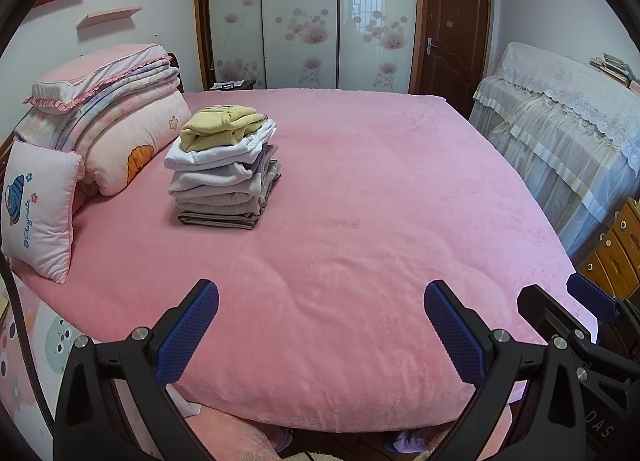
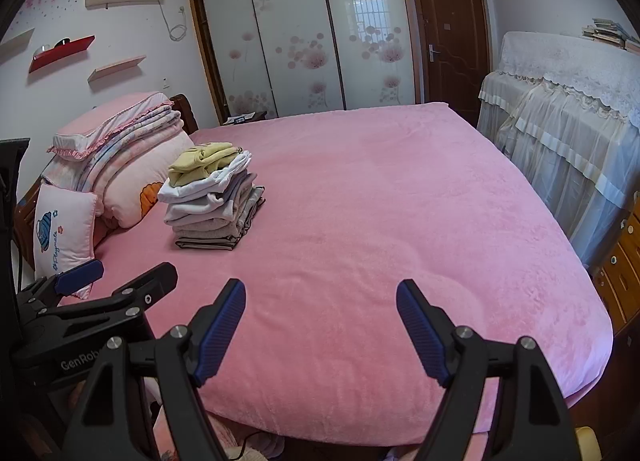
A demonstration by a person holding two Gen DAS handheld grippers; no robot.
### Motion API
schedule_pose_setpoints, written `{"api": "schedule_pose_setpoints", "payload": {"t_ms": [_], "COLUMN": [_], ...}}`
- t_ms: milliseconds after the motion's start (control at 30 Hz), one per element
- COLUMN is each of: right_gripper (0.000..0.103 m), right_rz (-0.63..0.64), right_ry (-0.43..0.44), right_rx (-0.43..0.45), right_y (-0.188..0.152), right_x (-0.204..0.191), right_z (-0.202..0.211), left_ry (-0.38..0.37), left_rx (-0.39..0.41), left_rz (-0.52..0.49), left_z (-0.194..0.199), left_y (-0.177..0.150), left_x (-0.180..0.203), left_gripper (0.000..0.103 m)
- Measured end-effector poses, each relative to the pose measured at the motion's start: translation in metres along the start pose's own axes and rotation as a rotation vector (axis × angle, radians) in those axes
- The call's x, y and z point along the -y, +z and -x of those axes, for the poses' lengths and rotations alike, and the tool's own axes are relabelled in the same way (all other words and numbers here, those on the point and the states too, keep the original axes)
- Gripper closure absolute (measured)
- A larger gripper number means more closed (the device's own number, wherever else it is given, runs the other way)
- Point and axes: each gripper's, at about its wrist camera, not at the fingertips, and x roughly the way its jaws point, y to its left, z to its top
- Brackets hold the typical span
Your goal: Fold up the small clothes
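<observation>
Over the near edge of a bed (image 1: pixel 360 189) covered in pink plush, the left gripper (image 1: pixel 321 293) and the right gripper (image 2: pixel 321 289) hang side by side, each with its blue-padded jaws spread wide and nothing between them. A stack of folded clothes (image 1: pixel 224 165), yellow piece on top, white and grey ones below, sits towards the left side of the bed, well apart from both grippers. Just beside the stack, along the left edge, lie folded quilts (image 1: pixel 120 109) and a small cushion (image 1: pixel 38 209). The rest of the cover is bare from the stack to the far edge and across to the right edge, where a lace-draped piece of furniture (image 1: pixel 560 129) stands near.
</observation>
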Motion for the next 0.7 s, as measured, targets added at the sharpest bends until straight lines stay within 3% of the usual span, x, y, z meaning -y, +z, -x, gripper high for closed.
{"api": "schedule_pose_setpoints", "payload": {"t_ms": [700], "right_gripper": [0.024], "right_rz": [0.002], "right_ry": [0.003], "right_rx": [-0.009], "right_y": [0.0017], "right_x": [0.0075], "right_z": [0.0001], "left_ry": [-0.007], "left_rx": [-0.031], "left_rz": [0.001], "left_z": [-0.0033], "left_y": [-0.0033], "left_x": [-0.0010], "left_gripper": [0.001]}}
